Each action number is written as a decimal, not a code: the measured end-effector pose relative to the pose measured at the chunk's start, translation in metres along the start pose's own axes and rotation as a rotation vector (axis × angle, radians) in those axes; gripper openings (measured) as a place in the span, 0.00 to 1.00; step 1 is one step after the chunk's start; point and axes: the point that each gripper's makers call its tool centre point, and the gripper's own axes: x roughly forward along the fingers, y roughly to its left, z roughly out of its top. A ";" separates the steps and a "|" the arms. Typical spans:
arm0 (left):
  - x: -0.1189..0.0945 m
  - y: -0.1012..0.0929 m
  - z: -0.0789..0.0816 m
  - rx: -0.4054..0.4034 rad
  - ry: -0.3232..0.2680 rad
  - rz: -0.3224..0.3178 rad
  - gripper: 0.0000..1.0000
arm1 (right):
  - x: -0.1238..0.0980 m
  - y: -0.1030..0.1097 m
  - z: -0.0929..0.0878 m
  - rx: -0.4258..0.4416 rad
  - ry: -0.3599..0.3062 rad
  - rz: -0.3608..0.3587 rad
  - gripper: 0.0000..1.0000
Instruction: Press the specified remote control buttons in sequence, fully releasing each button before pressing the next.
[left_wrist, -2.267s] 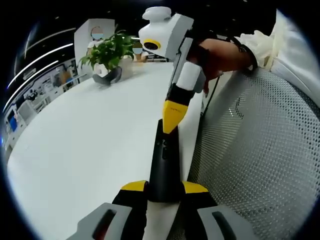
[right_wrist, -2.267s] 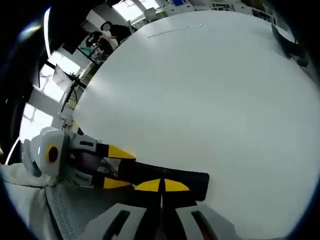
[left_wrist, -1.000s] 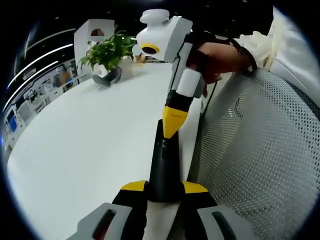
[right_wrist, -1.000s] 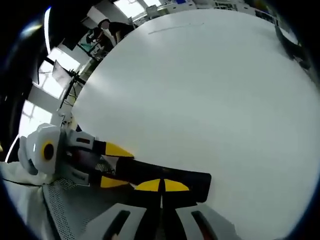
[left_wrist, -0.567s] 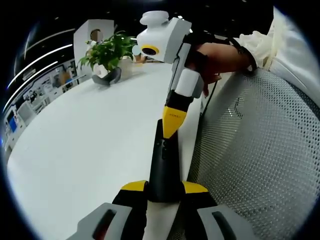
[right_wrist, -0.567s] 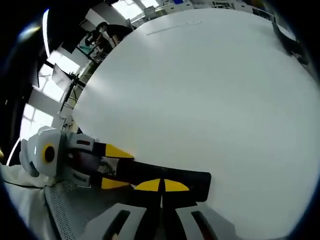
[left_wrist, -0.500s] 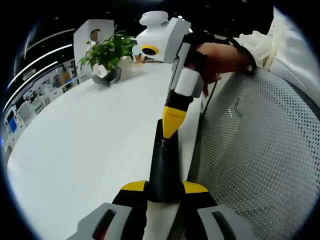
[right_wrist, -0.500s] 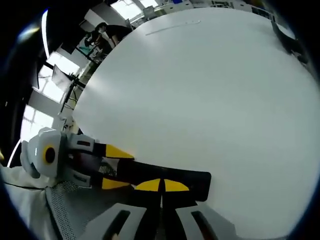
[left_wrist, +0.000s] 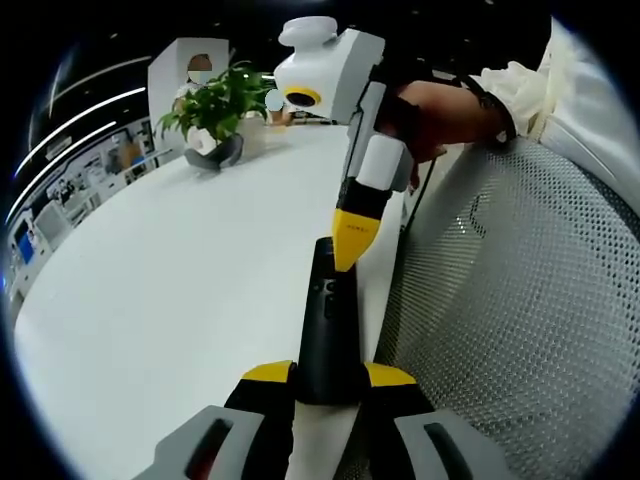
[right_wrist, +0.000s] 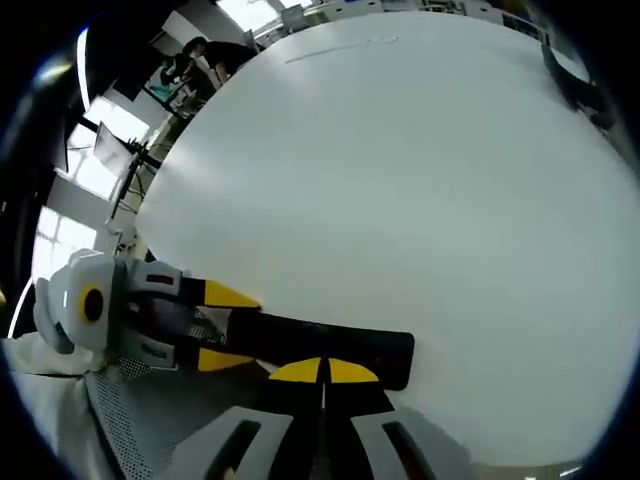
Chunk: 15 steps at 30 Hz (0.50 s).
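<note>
The left gripper (left_wrist: 325, 377) clamps the remote control (left_wrist: 328, 330); the right gripper (left_wrist: 350, 250), jaws together, hovers at its buttons, sequence progress indeterminable.

Left gripper view along remote (left_wrist: 328, 330), right gripper view across it, both close, sharing table (right_wrist: 400, 180)

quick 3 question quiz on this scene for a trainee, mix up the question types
1. True or false: the left gripper is shut on the black remote.
2. The right gripper's yellow tip is: A) over the remote's far end, B) beside the potted plant, C) resting on the mesh chair back.
3. Fill in: the remote lies at the edge of the white ____.

Key: 1 true; 2 A; 3 table.
</note>
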 end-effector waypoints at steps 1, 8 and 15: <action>0.000 0.000 0.000 0.000 0.000 0.000 0.25 | -0.001 -0.001 0.000 0.006 0.000 -0.005 0.00; 0.000 0.000 0.000 -0.002 -0.002 0.001 0.25 | -0.001 -0.006 -0.001 0.029 0.011 -0.022 0.00; 0.000 0.000 0.000 0.003 -0.003 0.000 0.25 | -0.001 -0.008 -0.002 0.022 0.020 -0.039 0.00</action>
